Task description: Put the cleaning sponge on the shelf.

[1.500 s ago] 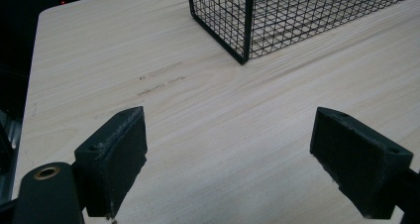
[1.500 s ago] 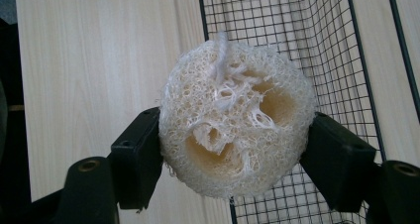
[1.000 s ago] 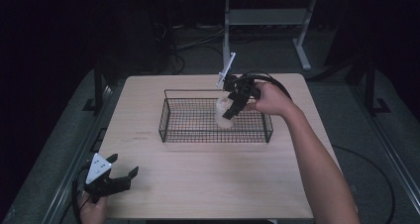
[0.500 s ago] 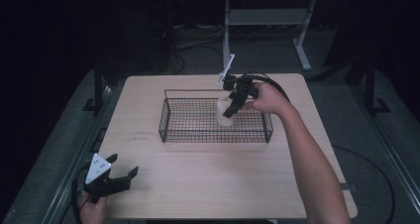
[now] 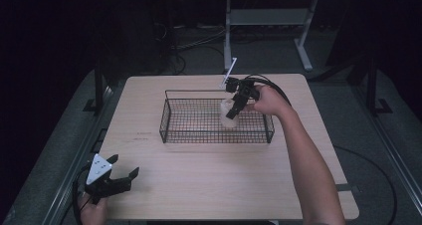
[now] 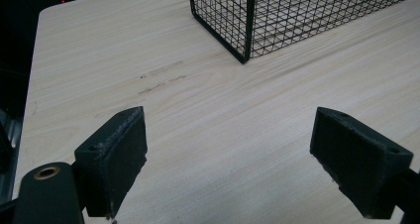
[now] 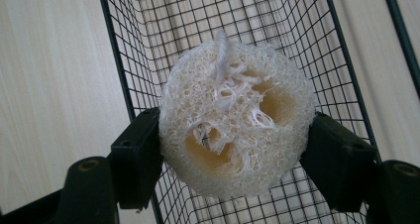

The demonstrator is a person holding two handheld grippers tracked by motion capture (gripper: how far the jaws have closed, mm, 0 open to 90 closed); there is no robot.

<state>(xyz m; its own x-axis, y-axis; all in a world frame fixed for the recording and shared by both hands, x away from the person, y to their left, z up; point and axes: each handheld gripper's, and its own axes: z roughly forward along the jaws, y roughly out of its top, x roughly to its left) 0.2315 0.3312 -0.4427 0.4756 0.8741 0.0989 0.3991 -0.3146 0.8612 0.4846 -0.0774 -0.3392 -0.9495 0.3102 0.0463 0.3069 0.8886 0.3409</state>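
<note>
Loofah sponge (image 7: 236,119), round and pale, hangs inside the black wire basket (image 5: 171,116) at mid-table. At the table's (image 5: 214,185) near-left corner the left gripper (image 5: 121,174) rests with its 2 jaws spread wide, nothing between them. Farther right, the right gripper (image 5: 232,110) clamps the loofah from both sides.

Lighting: overhead light is falling evenly on the table (image 5: 199,185); the floor beyond every table edge is sinking into near-black. Shadows: soft, faint. Glare: mild washout is showing on pale wood in both gripper views. Focus: high view is looking slightly soft; close views are staying sharp, foreground jaws included.
</note>
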